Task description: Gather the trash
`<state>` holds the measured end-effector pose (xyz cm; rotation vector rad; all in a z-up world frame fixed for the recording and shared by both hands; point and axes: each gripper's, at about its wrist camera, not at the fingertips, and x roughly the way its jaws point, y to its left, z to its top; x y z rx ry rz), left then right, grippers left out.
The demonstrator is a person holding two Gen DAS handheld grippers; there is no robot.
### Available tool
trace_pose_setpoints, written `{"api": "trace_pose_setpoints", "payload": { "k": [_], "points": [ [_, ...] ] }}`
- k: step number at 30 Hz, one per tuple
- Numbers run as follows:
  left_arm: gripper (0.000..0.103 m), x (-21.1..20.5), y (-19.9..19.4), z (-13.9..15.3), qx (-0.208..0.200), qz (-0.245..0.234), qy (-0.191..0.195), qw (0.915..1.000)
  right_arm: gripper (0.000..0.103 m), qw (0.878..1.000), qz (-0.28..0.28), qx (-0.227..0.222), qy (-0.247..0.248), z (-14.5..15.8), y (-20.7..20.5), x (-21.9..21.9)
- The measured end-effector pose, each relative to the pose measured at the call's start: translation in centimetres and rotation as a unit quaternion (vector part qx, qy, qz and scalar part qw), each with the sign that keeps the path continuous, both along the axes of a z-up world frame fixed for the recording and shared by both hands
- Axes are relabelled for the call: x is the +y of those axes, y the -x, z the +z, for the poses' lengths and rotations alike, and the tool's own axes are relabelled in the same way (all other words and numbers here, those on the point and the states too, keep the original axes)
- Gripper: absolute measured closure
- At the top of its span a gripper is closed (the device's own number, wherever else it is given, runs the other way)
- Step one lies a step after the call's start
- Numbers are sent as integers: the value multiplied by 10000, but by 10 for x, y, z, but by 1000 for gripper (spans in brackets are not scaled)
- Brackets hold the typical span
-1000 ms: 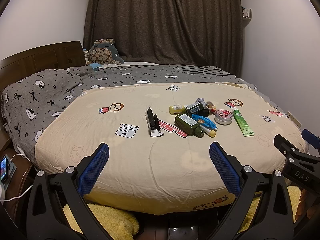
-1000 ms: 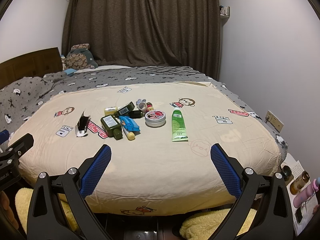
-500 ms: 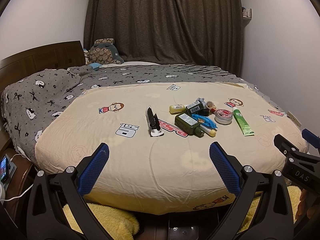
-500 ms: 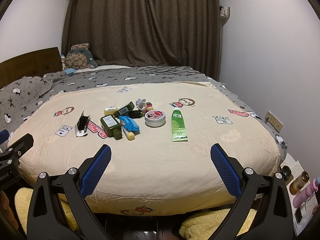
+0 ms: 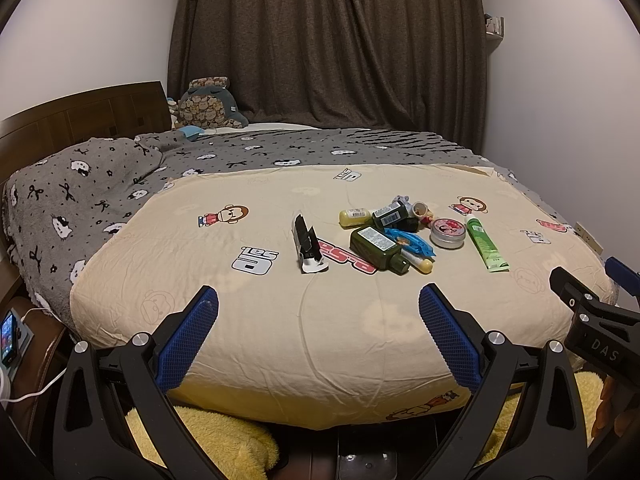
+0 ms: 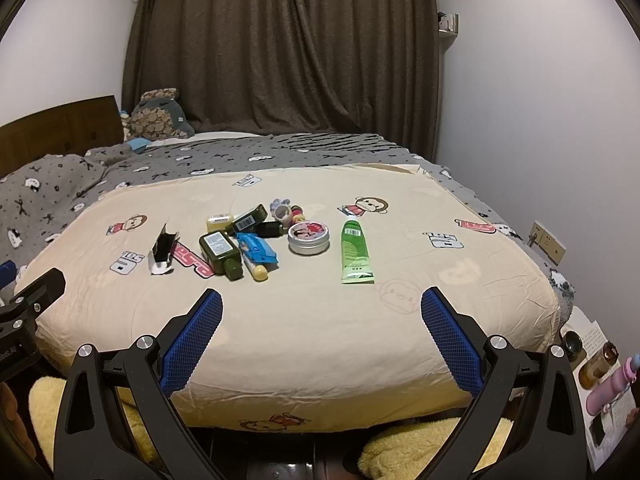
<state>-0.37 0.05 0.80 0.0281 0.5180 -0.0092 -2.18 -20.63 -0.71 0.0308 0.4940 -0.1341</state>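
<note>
Nothing is collected yet, as far as I can judge: my left gripper (image 5: 318,312) and right gripper (image 6: 322,316) both hang wide and empty at the near edge of the bed (image 6: 320,352). The trash lies untouched mid-bed, well apart from both: a torn black wrapper (image 5: 306,242) on the left, dark green bottle (image 5: 376,248), blue wrapper (image 6: 256,250), round tin (image 6: 309,238), and green tube (image 6: 355,252) on the right. Beyond the cream cartoon-print quilt lies a grey blanket (image 5: 100,184), then a plush toy (image 5: 208,104) and dark curtains (image 6: 288,48) at the far wall.

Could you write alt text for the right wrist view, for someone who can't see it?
A gripper with open blue-padded jaws points at a bed with small clutter: a green tube, a round tin, a dark green bottle. Brown curtains hang behind.
</note>
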Motion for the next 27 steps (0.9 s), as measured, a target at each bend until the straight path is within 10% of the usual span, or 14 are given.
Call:
{"api": "trace_pose_setpoints", "payload": {
  "k": [27],
  "points": [
    [8,26,-90,-55,497,148,-145,9985,3,9998,-48,212,8,-50,-72,-43]
  ]
}}
